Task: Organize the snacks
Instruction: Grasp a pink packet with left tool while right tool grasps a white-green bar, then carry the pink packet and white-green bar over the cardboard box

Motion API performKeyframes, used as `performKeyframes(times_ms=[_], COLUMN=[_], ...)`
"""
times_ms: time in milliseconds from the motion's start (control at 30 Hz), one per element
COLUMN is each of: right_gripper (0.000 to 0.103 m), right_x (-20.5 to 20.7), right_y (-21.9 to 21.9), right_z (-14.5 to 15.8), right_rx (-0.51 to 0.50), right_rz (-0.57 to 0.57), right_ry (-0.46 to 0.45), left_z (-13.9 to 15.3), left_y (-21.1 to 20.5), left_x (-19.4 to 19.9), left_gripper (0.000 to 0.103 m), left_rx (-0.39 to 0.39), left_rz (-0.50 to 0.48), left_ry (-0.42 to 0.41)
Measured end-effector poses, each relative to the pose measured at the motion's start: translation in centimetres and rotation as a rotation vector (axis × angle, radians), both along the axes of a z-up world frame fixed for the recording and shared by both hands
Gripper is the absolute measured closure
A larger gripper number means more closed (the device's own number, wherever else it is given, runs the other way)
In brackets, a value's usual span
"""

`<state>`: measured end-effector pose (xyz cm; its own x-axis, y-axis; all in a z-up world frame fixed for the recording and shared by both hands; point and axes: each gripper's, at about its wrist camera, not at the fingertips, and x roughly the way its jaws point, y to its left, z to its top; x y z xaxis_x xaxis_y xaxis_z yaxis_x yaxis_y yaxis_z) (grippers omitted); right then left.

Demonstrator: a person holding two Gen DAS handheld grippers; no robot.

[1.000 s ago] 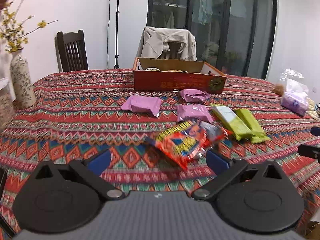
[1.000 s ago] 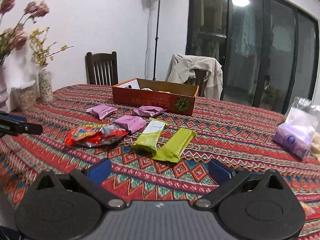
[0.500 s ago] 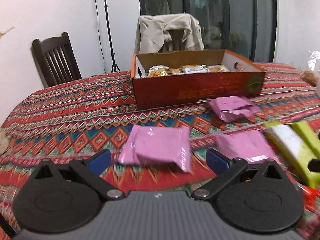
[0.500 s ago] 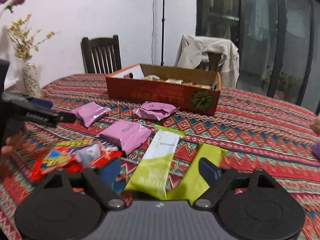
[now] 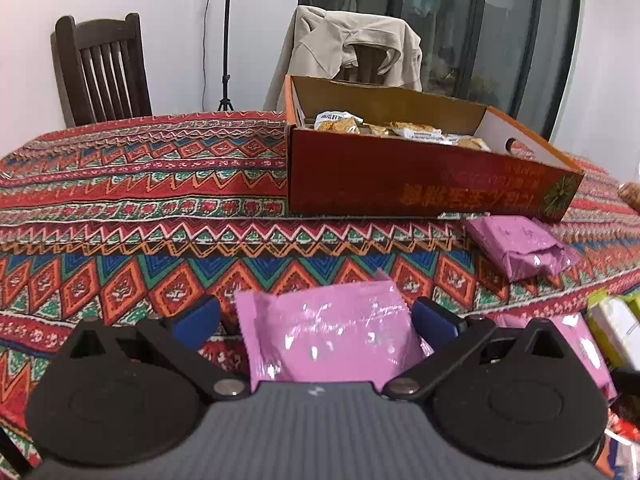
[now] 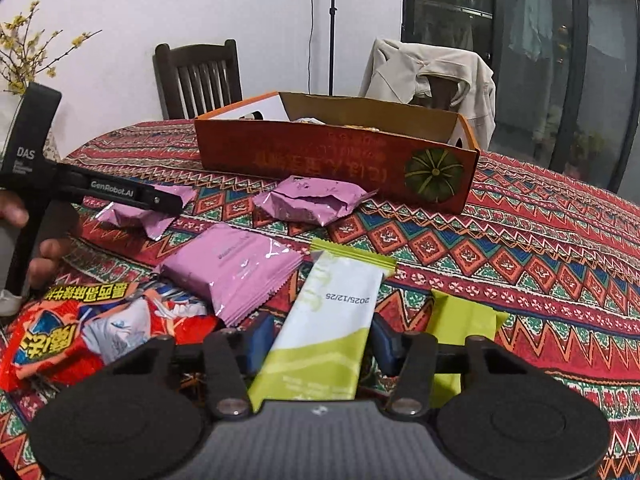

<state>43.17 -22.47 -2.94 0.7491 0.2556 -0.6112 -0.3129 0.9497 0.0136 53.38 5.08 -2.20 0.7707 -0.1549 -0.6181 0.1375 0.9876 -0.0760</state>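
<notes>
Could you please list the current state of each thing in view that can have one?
Left tongs: open, straddling a pink packet.
Right tongs: closing around the white-and-green bar, not yet gripping.
Cardboard box: open-topped, snacks inside.
Crumpled pink packet: lying beside the box.
Red snack bag: flat on tablecloth.

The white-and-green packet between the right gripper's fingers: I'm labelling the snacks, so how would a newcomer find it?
Start at the red box on the patterned table and come toward the right gripper, whose jaws are closing around the packet. It lies lengthwise beside a green packet. Only it has a white upper half with a printed date.
</notes>
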Motion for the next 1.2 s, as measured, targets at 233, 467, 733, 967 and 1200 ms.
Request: performKeyframes(times_ms=[233, 467, 733, 967, 1200], right_gripper=[0.065, 0.065, 0.065, 0.065, 0.065], right_x=[-0.6, -2.1, -6.3, -11.0, -15.1], right_y=[0.1, 0.2, -0.7, -1.7, -2.5], right_z=[0.3, 1.3, 3.8, 6.1, 7.2], right_rx=[-0.007, 0.003, 0.029, 0.044, 0.063], right_rz=[0.005, 0.022, 0.037, 0.043, 0.051], right_ry=[-0.014, -0.038, -0.094, -0.149, -0.169], left_z=[0.5, 1.1, 5.0, 7.7, 9.4], left_y=[-1.9, -2.3, -1.7, -2.9, -4.3], left_x=[-2.9, -5.8, -14.3, -21.3, -25.9], left_gripper=[0.028, 0.035, 0.035, 0.035, 0.035], left_rx=[0.015, -0.002, -0.063, -0.076, -0.096], left_rz=[-0.010, 0.012, 0.039, 0.008, -0.015], left_ry=[0.015, 0.027, -0.060, -0.117, -0.163])
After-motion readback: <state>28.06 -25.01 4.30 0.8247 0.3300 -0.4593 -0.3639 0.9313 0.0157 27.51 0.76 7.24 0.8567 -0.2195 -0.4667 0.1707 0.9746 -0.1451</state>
